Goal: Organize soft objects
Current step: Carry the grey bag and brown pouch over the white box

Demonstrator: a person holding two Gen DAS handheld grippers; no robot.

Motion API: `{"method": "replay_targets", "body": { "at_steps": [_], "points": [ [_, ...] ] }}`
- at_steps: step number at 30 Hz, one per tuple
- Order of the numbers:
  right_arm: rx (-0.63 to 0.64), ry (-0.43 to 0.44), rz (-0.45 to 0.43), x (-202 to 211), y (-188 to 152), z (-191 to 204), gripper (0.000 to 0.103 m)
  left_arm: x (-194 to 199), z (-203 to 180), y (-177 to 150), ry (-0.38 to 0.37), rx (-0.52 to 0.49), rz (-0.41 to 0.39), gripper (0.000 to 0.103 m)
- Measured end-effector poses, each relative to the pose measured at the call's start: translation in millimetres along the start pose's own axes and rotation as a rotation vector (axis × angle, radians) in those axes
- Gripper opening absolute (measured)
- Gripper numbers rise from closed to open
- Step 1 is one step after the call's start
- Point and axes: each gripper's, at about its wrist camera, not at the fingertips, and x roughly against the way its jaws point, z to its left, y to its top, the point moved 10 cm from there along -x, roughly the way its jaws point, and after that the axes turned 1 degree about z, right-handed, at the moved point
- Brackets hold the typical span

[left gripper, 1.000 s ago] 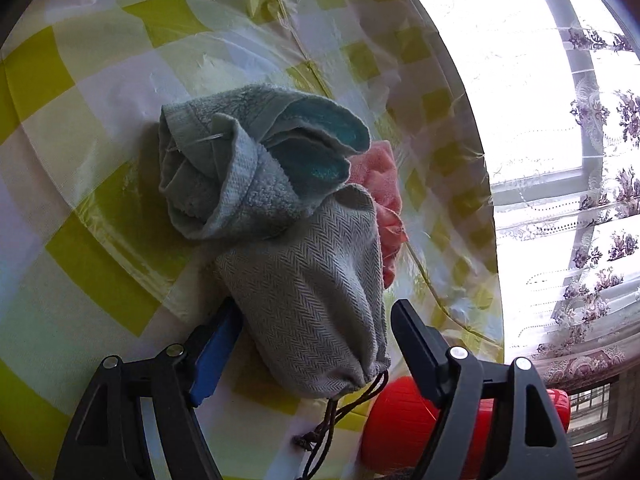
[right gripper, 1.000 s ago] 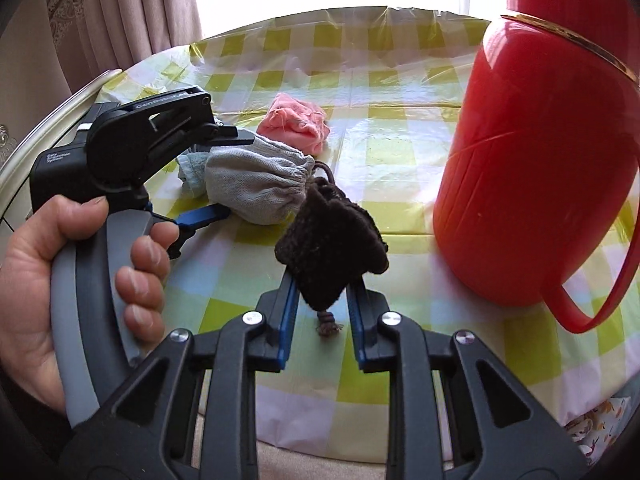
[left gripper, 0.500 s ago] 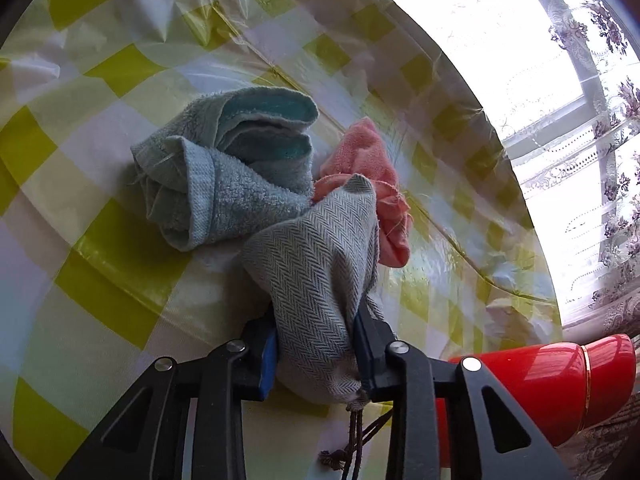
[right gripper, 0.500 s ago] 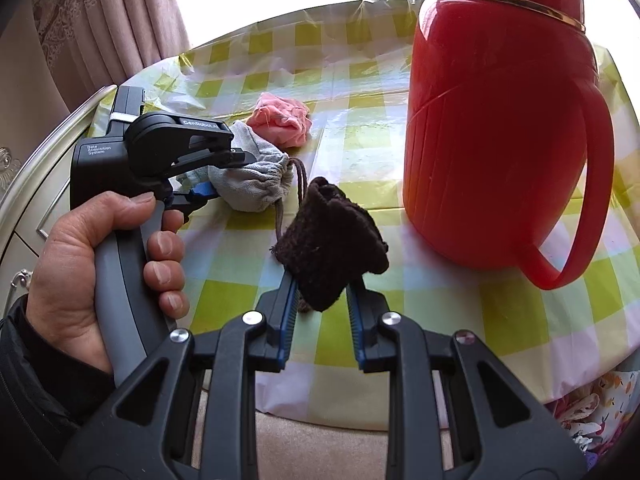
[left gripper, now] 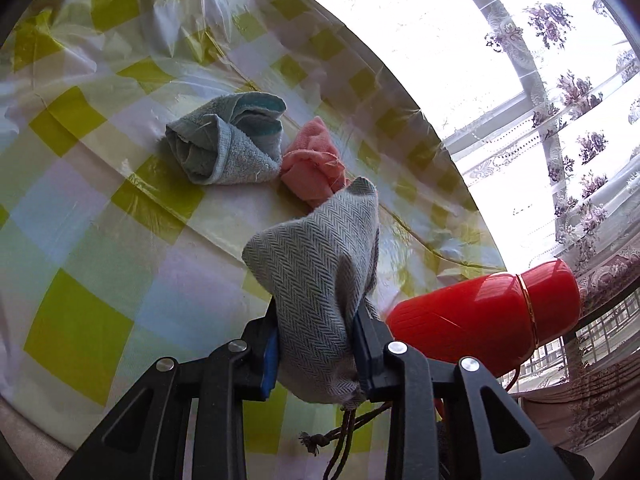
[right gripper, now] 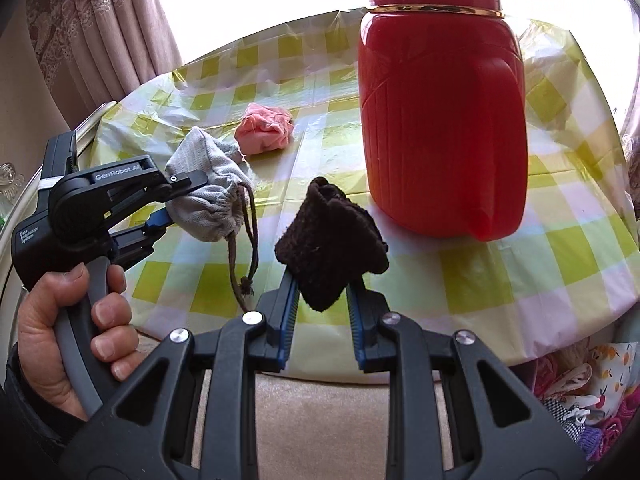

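The left tool [left gripper: 316, 350] has just closed its jaws on the grey drawstring pouch [left gripper: 320, 276], gripping it near the gathered mouth, so the body stands up limp above the pads and the cords [left gripper: 340, 436] dangle below. In the right wrist view the pouch hangs clear of the tabletop [right gripper: 520, 276], at the left. The right tool [right gripper: 322, 312] is clamped fully on the dark knitted piece [right gripper: 330, 240], pinching its lower corner while the rest flops above.

Both things look light and soft, with no stiffness, so they sag around any grip. A hold on bunched cloth near a seam or the gathered neck seems safest; a thin single layer could slide out of the pads. The loose cords may snag.

The pouch is the only soft container here; its mouth is drawn shut, and I cannot tell whether anything is inside. The red thermos jug [right gripper: 440, 120] stands to the right, closed, its contents hidden.

A folded teal towel [left gripper: 224, 148] and a crumpled pink cloth [left gripper: 312, 168] lie on the far tabletop, touching or nearly so.
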Motion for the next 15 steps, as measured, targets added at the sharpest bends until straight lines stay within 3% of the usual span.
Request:
{"method": "replay_targets", "body": {
  "at_steps": [8, 15],
  "points": [
    [-0.063, -0.027, -0.032, 38.9, -12.7, -36.8, 0.027, 26.8, -57.2, -52.3, -0.119, -0.119, 0.051, 0.032],
    [-0.164, -0.116, -0.061, 82.0, -31.0, -103.5, 0.027, 25.7, -134.6, -109.8, -0.204, -0.339, 0.124, 0.032]
  ]
}}
